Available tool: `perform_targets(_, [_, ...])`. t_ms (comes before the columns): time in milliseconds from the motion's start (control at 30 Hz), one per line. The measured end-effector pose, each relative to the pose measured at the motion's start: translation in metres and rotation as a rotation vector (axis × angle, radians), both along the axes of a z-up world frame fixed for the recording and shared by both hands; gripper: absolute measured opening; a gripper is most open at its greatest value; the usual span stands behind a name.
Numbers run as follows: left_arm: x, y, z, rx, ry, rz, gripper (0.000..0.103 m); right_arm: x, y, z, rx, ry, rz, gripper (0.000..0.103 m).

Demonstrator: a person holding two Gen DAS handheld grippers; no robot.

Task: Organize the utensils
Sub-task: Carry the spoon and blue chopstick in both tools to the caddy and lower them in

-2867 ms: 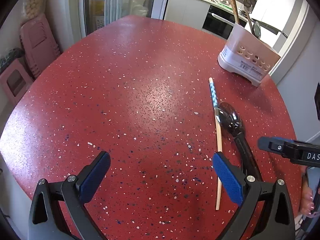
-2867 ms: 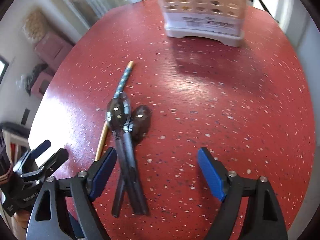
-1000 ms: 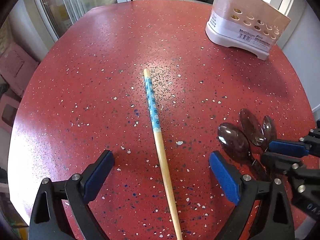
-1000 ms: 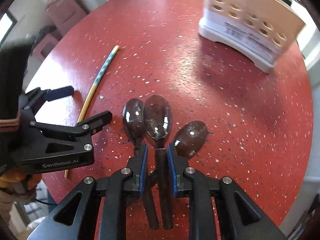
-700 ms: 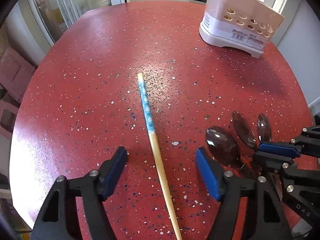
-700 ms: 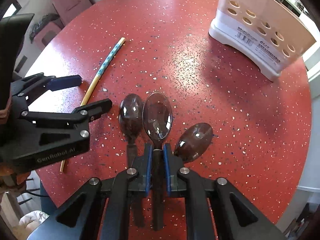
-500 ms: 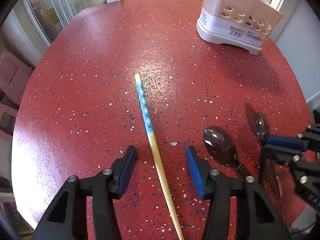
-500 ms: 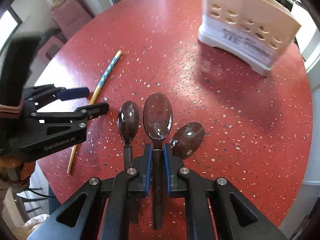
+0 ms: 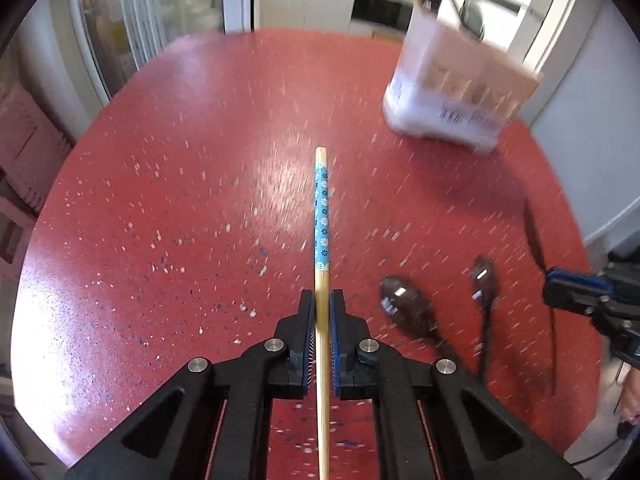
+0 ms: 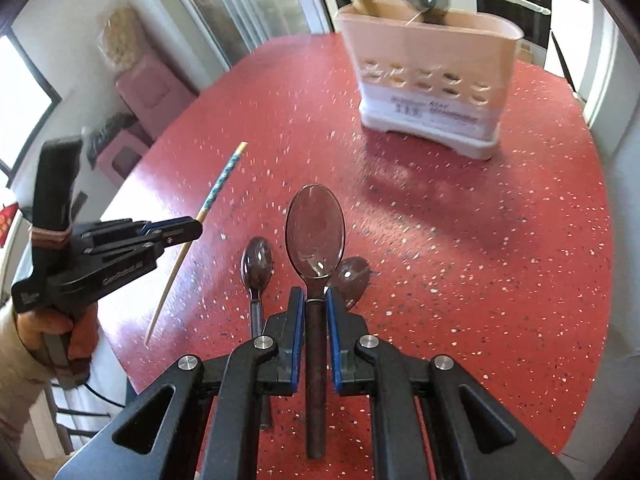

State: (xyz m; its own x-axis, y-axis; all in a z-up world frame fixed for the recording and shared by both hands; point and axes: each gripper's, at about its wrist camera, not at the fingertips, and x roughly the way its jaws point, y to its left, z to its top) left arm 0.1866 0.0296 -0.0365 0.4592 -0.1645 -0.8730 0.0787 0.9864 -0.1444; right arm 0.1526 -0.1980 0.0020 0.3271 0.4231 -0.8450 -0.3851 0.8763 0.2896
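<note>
A wooden chopstick [image 9: 321,208] with a blue flowered band sticks out forward from my left gripper [image 9: 322,308], whose jaws are closing with both pads pressed on its bare shaft. From the right wrist view the chopstick [image 10: 218,184] hangs tilted above the table in the left gripper [image 10: 192,226]. My right gripper [image 10: 312,300] is shut on the handle of a dark translucent spoon [image 10: 315,220], held off the table. Two more dark spoons [image 10: 256,260] [image 10: 354,276] lie on the red table [image 10: 480,240] beneath it. A pink utensil holder [image 10: 432,92] stands at the far side.
The holder [image 9: 452,96] has wooden utensils and a round-headed utensil standing in it. The two lying spoons [image 9: 404,304] [image 9: 484,276] are right of the left gripper. Pink stools [image 10: 148,92] stand beyond the table's left edge. A person's hand [image 10: 48,328] holds the left gripper.
The left gripper went from wide open to shut on the chopstick and lifted it off the table. The right gripper rose with its spoon, leaving two spoons lying.
</note>
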Motion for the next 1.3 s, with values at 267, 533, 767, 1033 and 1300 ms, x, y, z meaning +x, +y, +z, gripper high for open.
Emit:
perform_targets(267, [-0.008, -0.009, 0.073, -0.140, -0.228, 0.034, 0.036, -0.004, -0.037, 0.036, 0.090, -0.113, -0.079, 0.012])
perform_targets(533, [0.035, -0.031, 0.136, -0.228, -0.378, 0.021, 0.036, 0.015, -0.065, 0.085, 0.137, -0.232, -0.170, 0.012])
perform_targets(767, [0.095, -0.042, 0.178, -0.292, -0.481, 0.033, 0.036, 0.061, -0.072, 0.116, 0.159, -0.310, -0.204, 0.012])
perform_targets(1033, [0.170, -0.064, 0.181, -0.295, -0.567, 0.059, 0.036, 0.122, -0.075, 0.136, 0.191, -0.382, -0.229, 0.012])
perform_targets(1300, [0.208, -0.080, 0.166, -0.258, -0.652, 0.080, 0.036, 0.170, -0.071, 0.128, 0.196, -0.450, -0.230, 0.012])
